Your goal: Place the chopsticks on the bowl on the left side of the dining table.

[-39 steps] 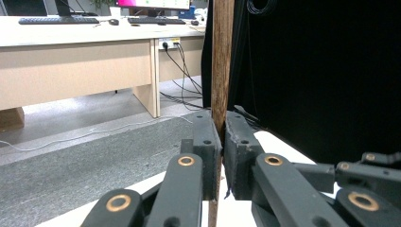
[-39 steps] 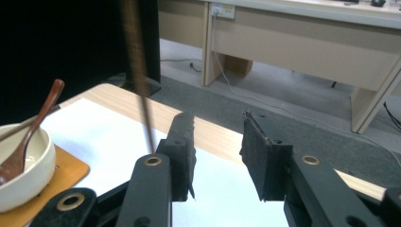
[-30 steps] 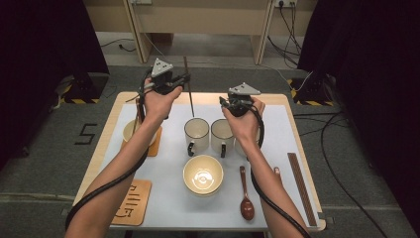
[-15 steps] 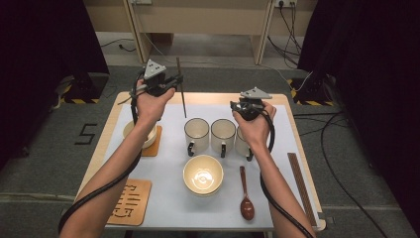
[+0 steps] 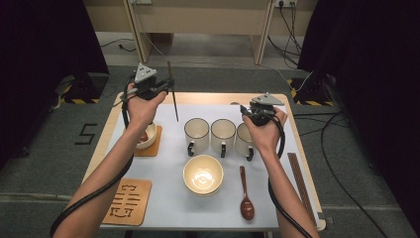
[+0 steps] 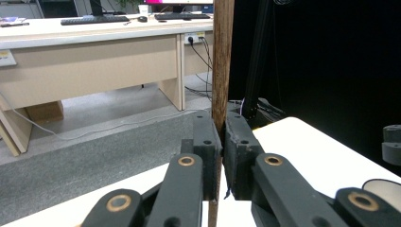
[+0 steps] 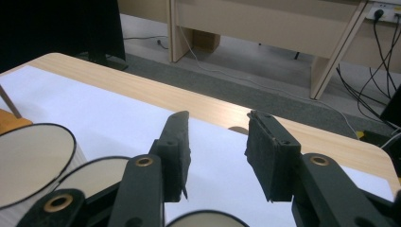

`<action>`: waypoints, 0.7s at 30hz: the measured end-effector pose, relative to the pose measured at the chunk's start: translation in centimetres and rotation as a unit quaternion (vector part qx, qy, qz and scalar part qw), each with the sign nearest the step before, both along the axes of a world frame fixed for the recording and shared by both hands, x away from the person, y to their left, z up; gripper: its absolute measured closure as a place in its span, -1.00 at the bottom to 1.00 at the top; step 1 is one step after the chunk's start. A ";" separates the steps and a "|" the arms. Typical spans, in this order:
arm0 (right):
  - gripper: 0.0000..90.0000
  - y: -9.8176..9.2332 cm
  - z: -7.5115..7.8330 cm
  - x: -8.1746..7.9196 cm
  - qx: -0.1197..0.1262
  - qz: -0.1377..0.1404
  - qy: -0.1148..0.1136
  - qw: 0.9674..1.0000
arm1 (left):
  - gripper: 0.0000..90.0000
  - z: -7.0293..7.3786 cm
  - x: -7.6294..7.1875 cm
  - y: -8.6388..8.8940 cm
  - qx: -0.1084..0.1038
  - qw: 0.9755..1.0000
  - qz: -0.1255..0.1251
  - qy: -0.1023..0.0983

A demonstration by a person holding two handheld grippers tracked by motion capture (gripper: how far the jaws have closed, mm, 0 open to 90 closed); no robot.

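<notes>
- Nearest the person in the high view, a patterned wooden coaster (image 5: 128, 201) sits at the table's near left corner, and a dark spoon (image 5: 246, 194) lies beside a cream bowl (image 5: 202, 173); both forearms cross over this part of the table.
- Along the right edge lie long dark sticks (image 5: 300, 184), too thin to tell whether one or two.
- The right gripper (image 5: 258, 114) hovers above the rightmost of three white mugs (image 5: 223, 135); the hand covers most of that mug, so its rim is largely hidden in the high view.
- In the right gripper view (image 7: 215, 153) the jaws stand spread apart with nothing between them; they have just been opening. Below them three mug rims (image 7: 33, 163) are cut off by the bottom and left edges.
- Under the left wrist a small bowl (image 5: 147, 135) rests on an orange coaster (image 5: 152, 146), half hidden by the forearm; what is inside is unclear.
- The left gripper (image 5: 163, 89) is raised over the far left of the table (image 5: 163, 163), its jaws pinching a thin brown stick (image 5: 173, 99) that hangs nearly upright.
- In the left gripper view (image 6: 221, 146) the pads clamp the stick (image 6: 222, 61), whose top and bottom ends run out of the picture.
- Beyond, a pale desk (image 6: 94, 61) stands on grey floor; to the right everything is dark.
</notes>
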State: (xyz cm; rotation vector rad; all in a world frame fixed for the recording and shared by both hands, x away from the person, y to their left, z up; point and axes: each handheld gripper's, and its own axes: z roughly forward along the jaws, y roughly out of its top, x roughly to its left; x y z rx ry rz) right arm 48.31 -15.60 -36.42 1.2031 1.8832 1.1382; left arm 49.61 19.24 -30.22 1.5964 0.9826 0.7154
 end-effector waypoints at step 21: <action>0.32 -2.9 -1.1 -2.4 0.002 -0.025 -0.021 0.999 | 0.86 -0.9 -1.9 2.5 0.006 1.000 0.015 0.011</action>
